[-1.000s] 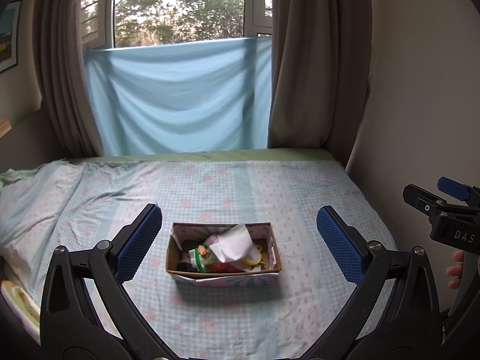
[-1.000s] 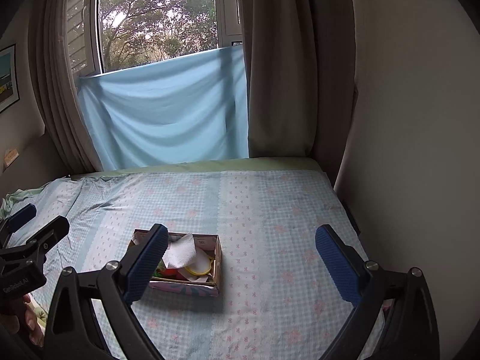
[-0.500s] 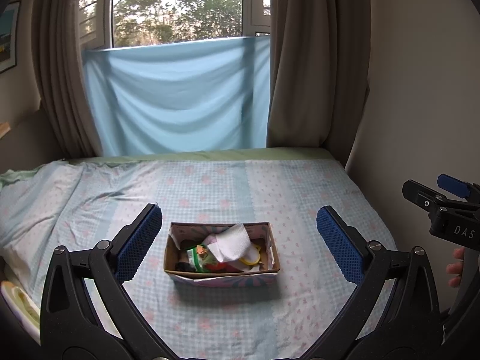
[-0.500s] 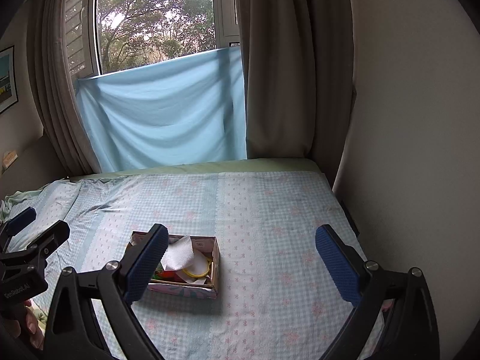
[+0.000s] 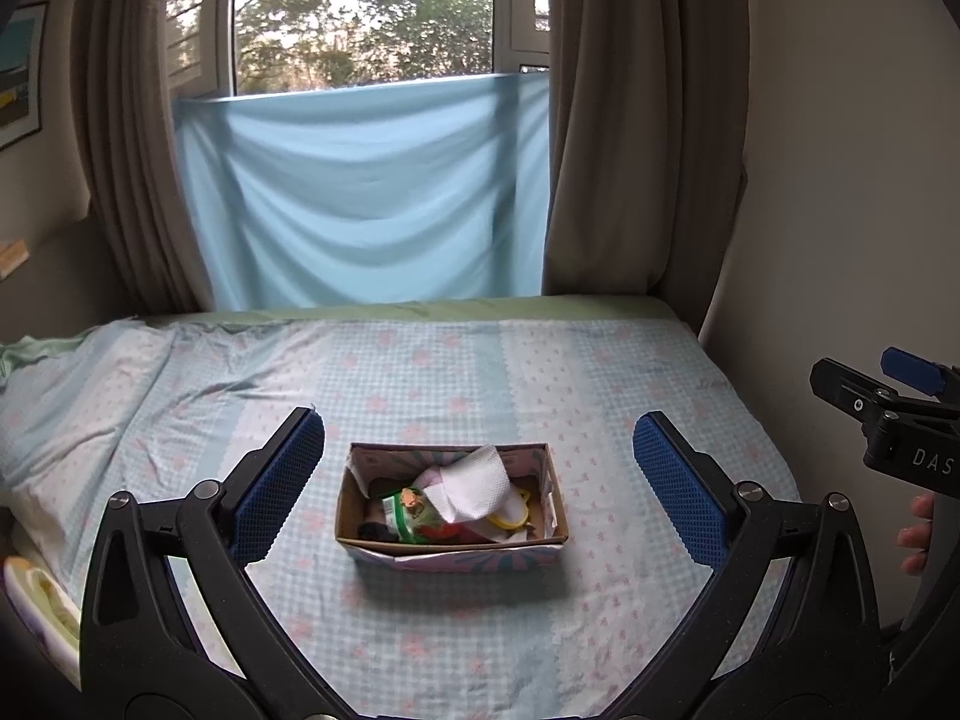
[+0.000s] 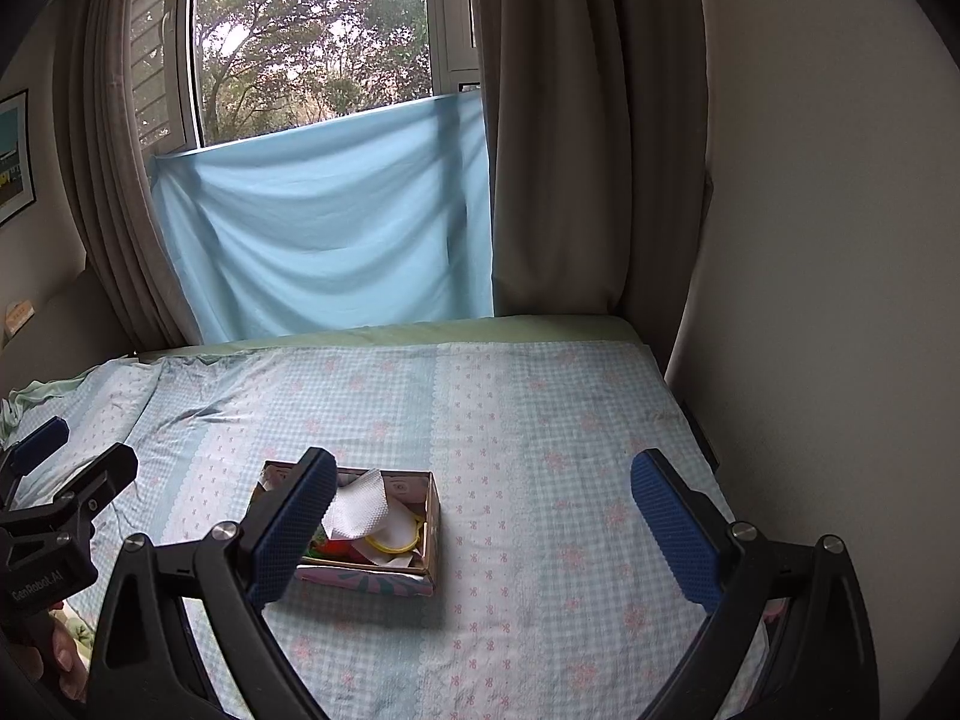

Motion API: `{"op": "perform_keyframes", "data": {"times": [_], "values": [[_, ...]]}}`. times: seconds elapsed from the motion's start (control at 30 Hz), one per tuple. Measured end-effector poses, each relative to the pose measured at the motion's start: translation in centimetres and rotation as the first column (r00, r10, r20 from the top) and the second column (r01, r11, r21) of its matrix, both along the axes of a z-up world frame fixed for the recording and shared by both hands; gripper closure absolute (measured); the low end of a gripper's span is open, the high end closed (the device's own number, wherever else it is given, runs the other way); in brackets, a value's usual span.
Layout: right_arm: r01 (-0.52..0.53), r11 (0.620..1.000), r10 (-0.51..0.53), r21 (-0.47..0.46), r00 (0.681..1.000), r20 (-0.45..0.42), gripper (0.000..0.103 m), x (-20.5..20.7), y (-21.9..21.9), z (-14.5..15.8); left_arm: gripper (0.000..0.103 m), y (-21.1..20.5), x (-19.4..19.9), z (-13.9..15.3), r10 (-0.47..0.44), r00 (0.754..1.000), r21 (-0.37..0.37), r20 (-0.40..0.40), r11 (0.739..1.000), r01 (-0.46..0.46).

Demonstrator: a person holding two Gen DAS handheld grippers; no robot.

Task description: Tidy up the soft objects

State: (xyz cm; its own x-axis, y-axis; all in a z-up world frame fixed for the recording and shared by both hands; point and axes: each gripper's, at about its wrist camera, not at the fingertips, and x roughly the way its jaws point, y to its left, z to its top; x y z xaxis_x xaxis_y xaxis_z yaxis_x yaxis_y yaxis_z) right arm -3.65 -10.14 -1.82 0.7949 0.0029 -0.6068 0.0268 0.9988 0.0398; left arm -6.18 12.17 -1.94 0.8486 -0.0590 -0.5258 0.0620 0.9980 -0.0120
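Soft objects [image 5: 456,501] sit heaped in a small cardboard box [image 5: 450,546] near the middle of the bed [image 5: 540,372], a white cloth [image 5: 477,483] on top with a yellow ring [image 6: 393,540] beside it. We hold our left gripper [image 5: 477,477] above the bed facing the box, jaws wide and holding nothing. Our right gripper [image 6: 480,513] hangs to the right of the box, likewise spread wide and empty. A blue sheet [image 6: 324,216] covers the lower window between grey curtains [image 5: 642,120]
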Motion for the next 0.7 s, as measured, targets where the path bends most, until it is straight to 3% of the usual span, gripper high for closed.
{"op": "perform_keyframes", "data": {"times": [0.7], "values": [[-0.002,1.0,0.002,0.001,1.0,-0.002,0.005,0.17,-0.02,-0.07,0.0,0.9,-0.34,0.12,0.037,0.999,-0.01,0.039,0.999,-0.037]]}}
